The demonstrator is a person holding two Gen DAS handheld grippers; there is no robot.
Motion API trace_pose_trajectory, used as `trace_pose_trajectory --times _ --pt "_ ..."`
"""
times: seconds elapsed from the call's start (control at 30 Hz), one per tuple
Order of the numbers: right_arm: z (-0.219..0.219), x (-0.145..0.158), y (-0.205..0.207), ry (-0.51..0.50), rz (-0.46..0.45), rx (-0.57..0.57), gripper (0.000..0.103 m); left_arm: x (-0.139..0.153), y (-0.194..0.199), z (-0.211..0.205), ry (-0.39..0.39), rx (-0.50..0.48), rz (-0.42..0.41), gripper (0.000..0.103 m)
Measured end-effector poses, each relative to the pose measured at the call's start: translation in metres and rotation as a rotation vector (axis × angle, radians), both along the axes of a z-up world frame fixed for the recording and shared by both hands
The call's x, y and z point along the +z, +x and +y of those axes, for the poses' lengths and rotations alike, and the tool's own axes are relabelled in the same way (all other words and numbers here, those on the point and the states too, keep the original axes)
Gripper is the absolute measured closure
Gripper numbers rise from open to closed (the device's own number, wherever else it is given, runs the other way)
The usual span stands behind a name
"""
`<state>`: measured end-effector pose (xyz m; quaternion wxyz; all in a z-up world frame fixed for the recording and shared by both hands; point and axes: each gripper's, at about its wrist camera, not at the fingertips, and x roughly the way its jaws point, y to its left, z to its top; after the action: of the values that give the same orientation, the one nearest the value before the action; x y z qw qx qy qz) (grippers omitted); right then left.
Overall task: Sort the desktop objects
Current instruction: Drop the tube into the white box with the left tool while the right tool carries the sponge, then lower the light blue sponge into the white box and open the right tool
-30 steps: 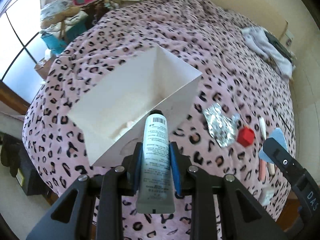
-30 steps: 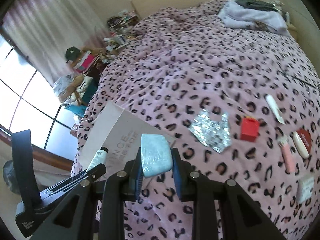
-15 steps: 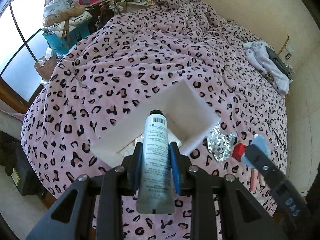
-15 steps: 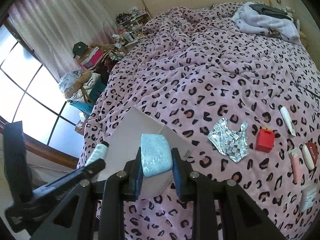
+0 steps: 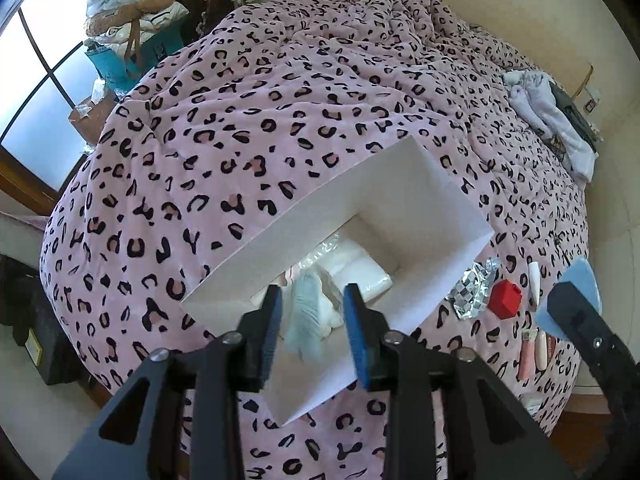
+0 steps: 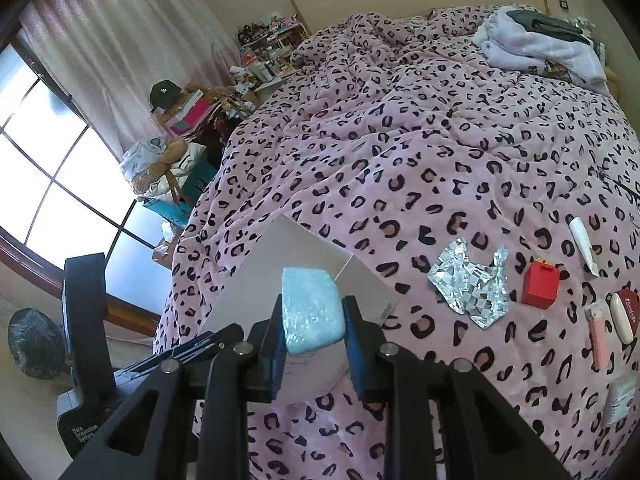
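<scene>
A white open box [image 5: 420, 200] sits on the leopard-print bedspread; white packets [image 5: 356, 272] lie inside it. My left gripper [image 5: 314, 320] is open and empty above the box's near end; a blurred pale tube [image 5: 306, 320] shows between its fingers, down in the box. My right gripper [image 6: 312, 326] is shut on a light blue wrapped packet [image 6: 312, 304], held above the box's right side [image 6: 280, 264]. The right gripper also shows in the left wrist view [image 5: 576, 308].
To the right of the box lie a silver foil wrapper [image 6: 468, 292], a red cube box [image 6: 540, 286], a white tube [image 6: 584, 246], a pink stick [image 6: 596, 336] and other small items. Folded clothes [image 6: 540, 44] lie at the far end. Clutter stands by the window.
My left gripper has opened and let go of the tube, which dropped into the box. My right gripper keeps hold of the blue packet and has shifted a little.
</scene>
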<state>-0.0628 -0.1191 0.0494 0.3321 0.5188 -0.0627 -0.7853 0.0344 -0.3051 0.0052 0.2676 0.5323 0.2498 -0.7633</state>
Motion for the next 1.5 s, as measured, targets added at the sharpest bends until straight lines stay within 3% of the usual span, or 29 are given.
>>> trace_pose_trajectory --times 0.63,0.8,1.13,1.5 --pt "-0.031 0.009 0.008 -0.019 0.017 0.067 0.077 0.006 0.022 0.002 0.005 0.008 -0.017 0.061" --pt "-0.053 0.009 0.013 -0.019 0.022 0.116 0.077 0.012 0.039 -0.005 0.005 0.032 -0.011 0.055" --pt "-0.092 -0.023 0.018 0.047 -0.001 0.181 0.077 0.008 0.065 -0.021 0.021 0.078 -0.015 0.053" --pt "-0.103 -0.051 0.02 0.109 -0.026 0.207 0.077 -0.001 0.07 -0.027 0.029 0.103 -0.028 0.053"
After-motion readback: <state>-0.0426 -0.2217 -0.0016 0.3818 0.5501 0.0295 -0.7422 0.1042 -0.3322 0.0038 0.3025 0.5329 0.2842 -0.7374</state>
